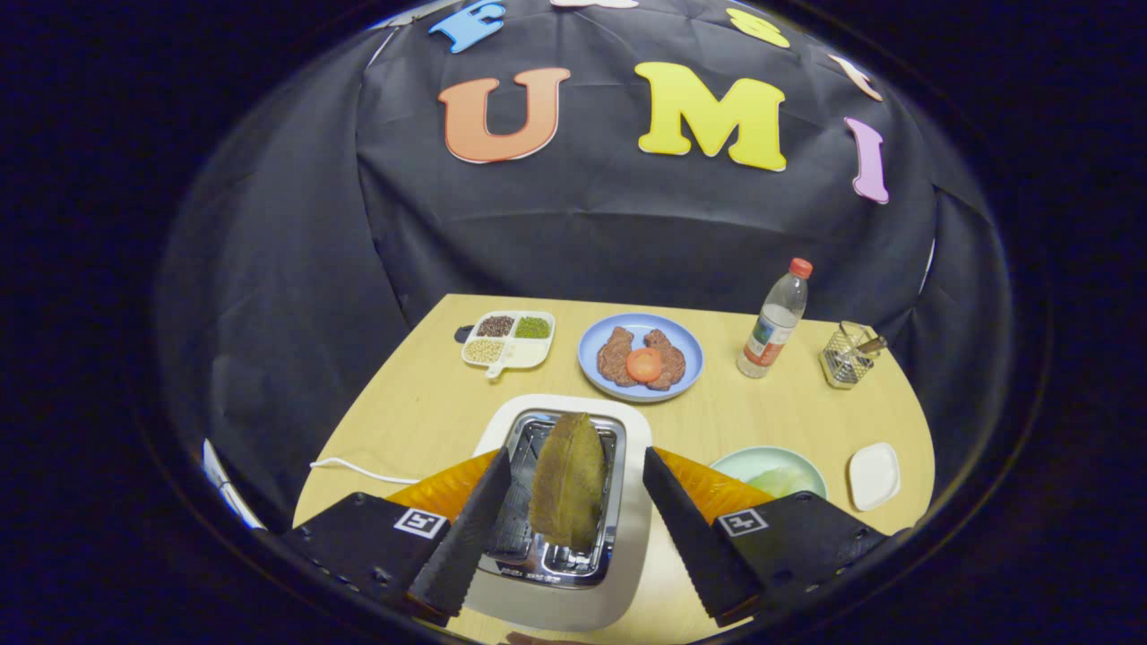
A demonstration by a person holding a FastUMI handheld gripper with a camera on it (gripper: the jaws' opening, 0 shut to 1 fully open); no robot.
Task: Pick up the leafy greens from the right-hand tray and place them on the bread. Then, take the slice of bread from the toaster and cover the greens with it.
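A brown slice of bread (566,488) stands upright in a slot of the white toaster (630,537). My gripper (573,459) is open, one finger on each side of the slice, and neither finger touches it. To the right of the toaster, a pale green plate (744,463) holds light green leafy greens (787,481), partly hidden behind my right finger. Beyond the toaster, a blue plate (691,354) carries two brown pieces (615,356) with a red tomato slice (643,365) on top.
A white divided dish of grains (508,340) sits at the far left of the wooden table. A plastic bottle with a red cap (772,322) and a wire basket (847,356) stand at the far right. A small white dish (874,476) lies near the right edge. The toaster's white cable (349,468) trails left.
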